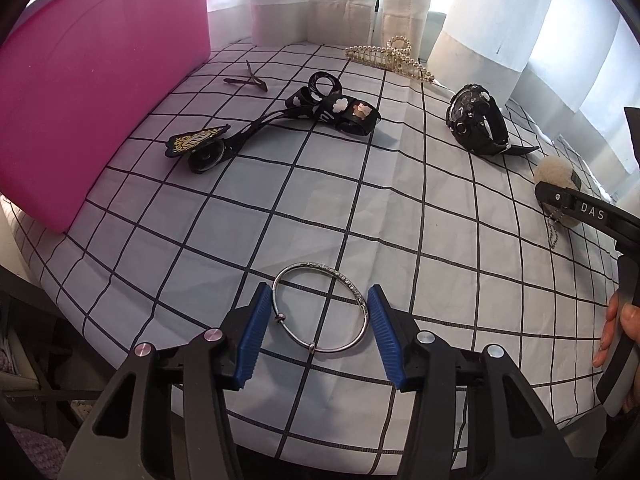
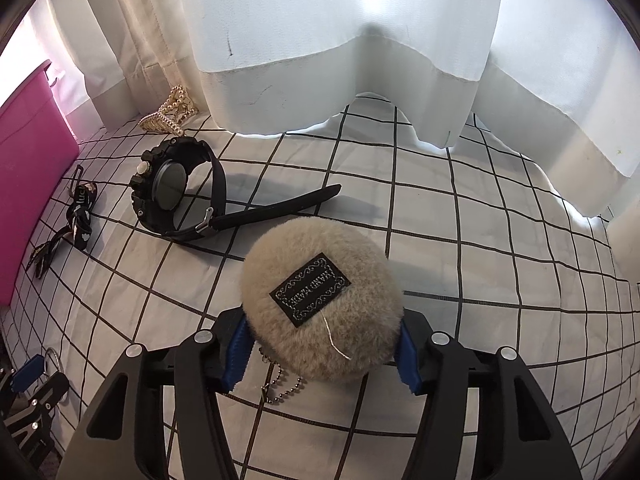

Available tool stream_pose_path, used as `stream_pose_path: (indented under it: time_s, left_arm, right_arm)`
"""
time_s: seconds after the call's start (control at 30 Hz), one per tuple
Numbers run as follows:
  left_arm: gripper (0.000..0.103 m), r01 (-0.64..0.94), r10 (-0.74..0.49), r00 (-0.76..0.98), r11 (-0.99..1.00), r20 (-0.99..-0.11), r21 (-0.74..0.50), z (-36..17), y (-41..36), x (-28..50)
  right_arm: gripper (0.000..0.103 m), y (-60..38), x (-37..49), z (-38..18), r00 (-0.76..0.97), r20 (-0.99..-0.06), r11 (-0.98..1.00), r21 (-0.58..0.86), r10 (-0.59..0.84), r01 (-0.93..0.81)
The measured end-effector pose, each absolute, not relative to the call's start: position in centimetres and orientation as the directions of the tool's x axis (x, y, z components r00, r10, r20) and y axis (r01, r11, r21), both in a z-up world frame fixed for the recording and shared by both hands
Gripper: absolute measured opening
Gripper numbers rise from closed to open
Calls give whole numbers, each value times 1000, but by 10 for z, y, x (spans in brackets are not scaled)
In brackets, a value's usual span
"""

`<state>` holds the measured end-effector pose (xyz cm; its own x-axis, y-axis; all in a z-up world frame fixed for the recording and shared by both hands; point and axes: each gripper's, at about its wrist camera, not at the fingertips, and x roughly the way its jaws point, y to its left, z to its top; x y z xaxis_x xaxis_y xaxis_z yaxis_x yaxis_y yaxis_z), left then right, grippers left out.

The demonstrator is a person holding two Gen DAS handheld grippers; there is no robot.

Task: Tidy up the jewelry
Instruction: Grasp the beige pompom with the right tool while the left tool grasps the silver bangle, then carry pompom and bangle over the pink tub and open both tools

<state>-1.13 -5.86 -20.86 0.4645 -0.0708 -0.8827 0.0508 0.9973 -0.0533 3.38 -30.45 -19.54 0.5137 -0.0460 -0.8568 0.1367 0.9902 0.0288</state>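
A silver bangle (image 1: pixel 320 309) lies flat on the checked cloth between the blue pads of my left gripper (image 1: pixel 318 334); the jaws stand open around it, close to its sides. My right gripper (image 2: pixel 322 354) holds its pads against both sides of a beige fluffy round charm (image 2: pixel 322 298) with a black label and a ball chain (image 2: pixel 282 390). The charm also shows in the left wrist view (image 1: pixel 554 178). A black watch (image 1: pixel 476 124) (image 2: pixel 176 192) lies on its side between them. A pink box (image 1: pixel 88 92) stands at the left.
A black ribbon lanyard with charms (image 1: pixel 320 110) and a badge (image 1: pixel 198 140) lie near the pink box. A pearl hair claw (image 1: pixel 394 58) sits by the white curtains (image 2: pixel 340 40) at the back. A small dark clip (image 1: pixel 250 78) lies beside the box. The table edge (image 1: pixel 52 280) drops at the left.
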Motion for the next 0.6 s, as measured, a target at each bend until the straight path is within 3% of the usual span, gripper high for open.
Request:
stream_pose_path:
  time_s: [0.6]
  left_arm:
    - [48,82,-89,607,995,-790,-49,-129,-39,-5]
  right_arm:
    - [57,-283,24,-138,577,-817,992,77,5,101]
